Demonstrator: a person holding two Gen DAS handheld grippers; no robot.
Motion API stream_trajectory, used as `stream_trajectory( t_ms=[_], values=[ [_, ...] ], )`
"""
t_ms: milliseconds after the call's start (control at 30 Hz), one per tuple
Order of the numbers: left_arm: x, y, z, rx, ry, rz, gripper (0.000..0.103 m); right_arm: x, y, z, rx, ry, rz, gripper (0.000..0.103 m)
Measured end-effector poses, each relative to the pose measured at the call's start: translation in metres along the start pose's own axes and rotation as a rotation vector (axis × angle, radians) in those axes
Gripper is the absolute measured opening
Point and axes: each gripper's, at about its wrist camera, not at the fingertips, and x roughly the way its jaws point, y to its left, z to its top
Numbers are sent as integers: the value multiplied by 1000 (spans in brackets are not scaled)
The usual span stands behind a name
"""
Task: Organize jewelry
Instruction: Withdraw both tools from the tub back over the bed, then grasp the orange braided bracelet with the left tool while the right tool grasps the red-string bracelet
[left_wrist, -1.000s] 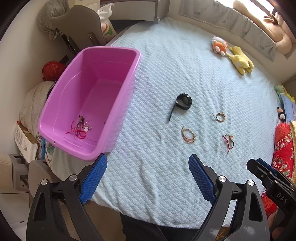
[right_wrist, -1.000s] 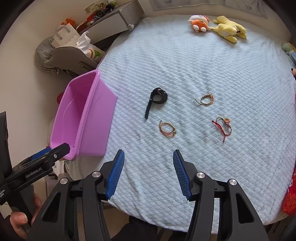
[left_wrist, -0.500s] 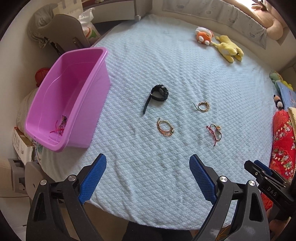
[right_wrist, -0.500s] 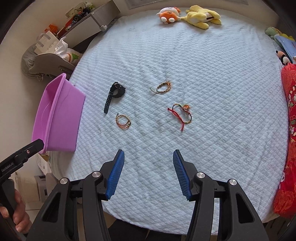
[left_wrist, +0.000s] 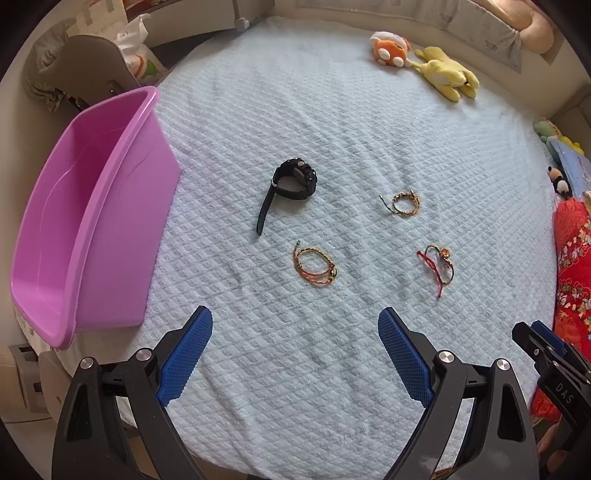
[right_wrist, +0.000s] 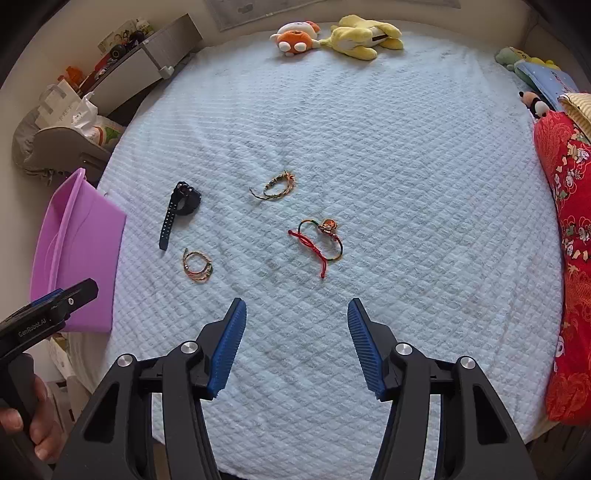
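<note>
On your far left the pink tub sits at the edge of the bed. Right of it lies the black watch, its strap trailing down toward you, then the orange braided bracelet nearer you, the gold chain bracelet farther back, and the red cord bracelet rightmost. Your left tongs are spread wide and empty, with the orange bracelet straight ahead. Your right tongs are also open and empty, lined up on the red cord bracelet, whose tail runs toward them; that looks like the nearer pick.
</note>
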Motion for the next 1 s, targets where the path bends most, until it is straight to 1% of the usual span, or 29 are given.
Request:
stream_trajectory(
  t_ms=[67,167,300,433,533,700,867,1000],
  values=[
    [15,0,3,-18,0,7,89,12,-5,2,-15,3,-8,57],
    [38,-2,5,-43,-15,23,90,38,-13,6,-71,8,-19,57],
    [71,-5,1,-82,-27,51,90,74,-19,13,-144,16,-4,57],
    [107,-7,-3,-139,-10,50,90,105,-21,22,-212,13,15,57],
    [128,-10,-4,-155,-10,62,90,126,-21,29,-243,19,34,57],
    [154,-17,-1,-180,3,70,91,151,-20,36,-279,19,40,57],
    [170,-23,-2,-172,-1,77,91,167,-23,40,-288,11,16,57],
    [180,-26,-2,-172,1,79,91,176,-25,43,-286,12,15,57]
  ],
)
